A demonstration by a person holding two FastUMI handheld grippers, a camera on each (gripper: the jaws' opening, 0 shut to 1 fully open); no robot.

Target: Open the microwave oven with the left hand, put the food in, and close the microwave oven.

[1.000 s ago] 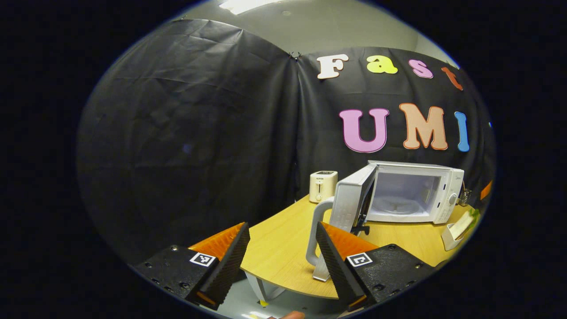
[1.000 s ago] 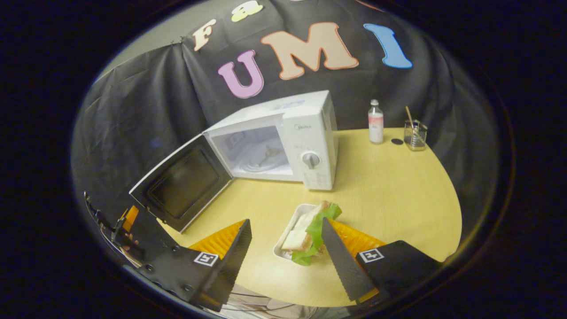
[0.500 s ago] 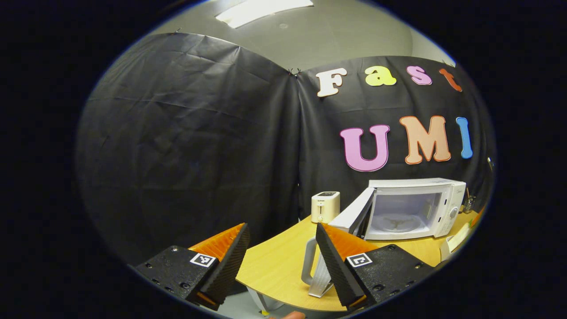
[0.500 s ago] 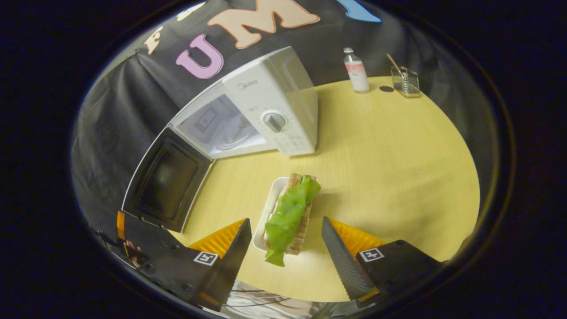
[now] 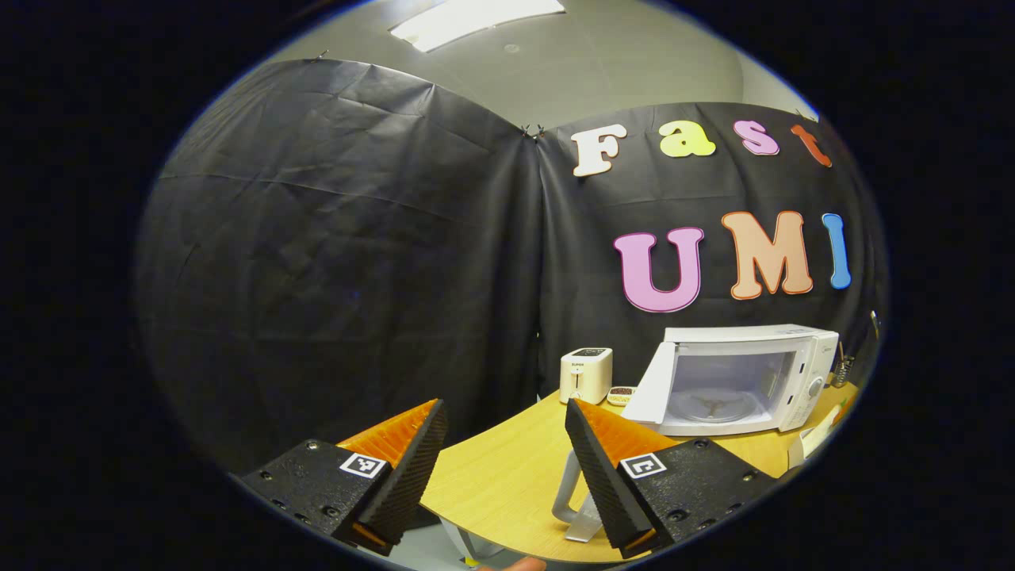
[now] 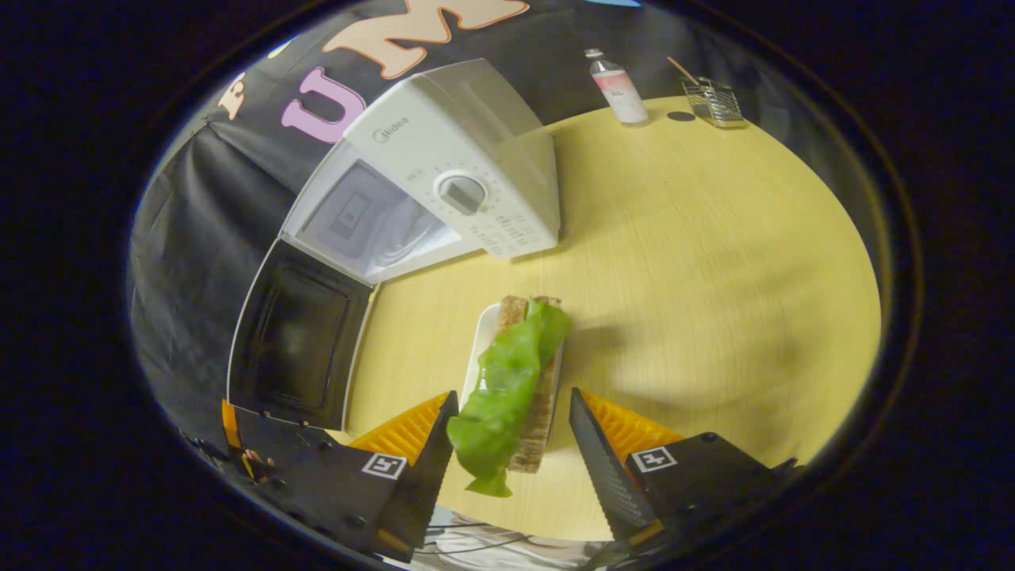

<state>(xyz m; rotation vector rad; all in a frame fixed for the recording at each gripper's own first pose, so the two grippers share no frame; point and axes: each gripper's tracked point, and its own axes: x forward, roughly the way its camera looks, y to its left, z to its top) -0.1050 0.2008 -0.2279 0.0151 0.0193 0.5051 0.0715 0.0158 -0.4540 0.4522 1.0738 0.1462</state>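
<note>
Right hand-held gripper (image 6: 511, 452) wide open, straddling sandwich (image 6: 515, 381), not gripping.

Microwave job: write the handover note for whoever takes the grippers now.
Left gripper: open, holding nothing, back from the table edge.
Right gripper: open, fingers either side of the sandwich, not yet closed on it.
Sandwich lies on a white tray on the table, in front of the microwave.
Done: microwave door swung open, cavity free.
Left: grip the food, place it inside, shut the door.
</note>
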